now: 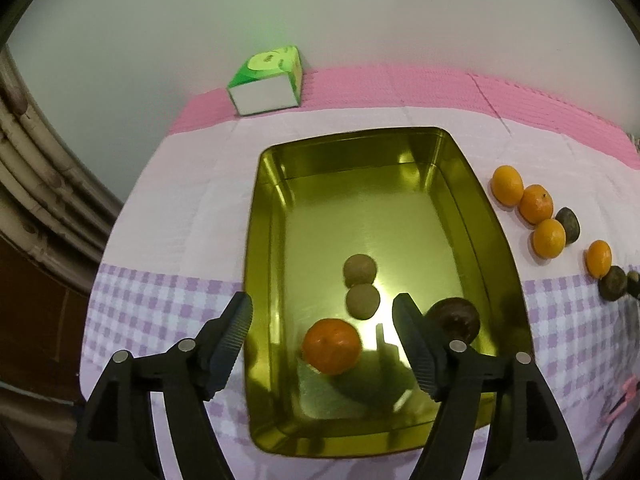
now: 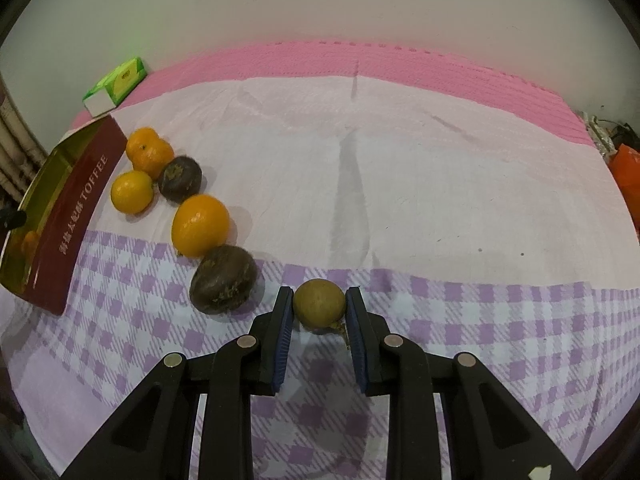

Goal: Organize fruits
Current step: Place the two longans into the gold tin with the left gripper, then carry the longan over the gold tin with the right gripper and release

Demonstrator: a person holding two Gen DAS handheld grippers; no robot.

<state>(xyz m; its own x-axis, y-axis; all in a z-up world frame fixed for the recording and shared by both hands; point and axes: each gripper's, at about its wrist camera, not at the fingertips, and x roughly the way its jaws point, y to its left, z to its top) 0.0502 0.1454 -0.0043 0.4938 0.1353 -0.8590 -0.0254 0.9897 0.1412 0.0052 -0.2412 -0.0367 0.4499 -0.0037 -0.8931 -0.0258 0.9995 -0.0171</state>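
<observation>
Small brown fruit (image 2: 319, 306) between fingers (image 2: 282, 332)

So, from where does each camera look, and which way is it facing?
Left wrist: sits on the left gripper, looks steeply down into the gold tin; its open jaws show.
Right wrist: sits on the right gripper, looks down at the checked cloth; its jaws clamp a small brown fruit.
Both views share the tin, the oranges and the green box.

Black claw (image 2: 319, 312), blue ribbed pads (image 2: 283, 336)
</observation>
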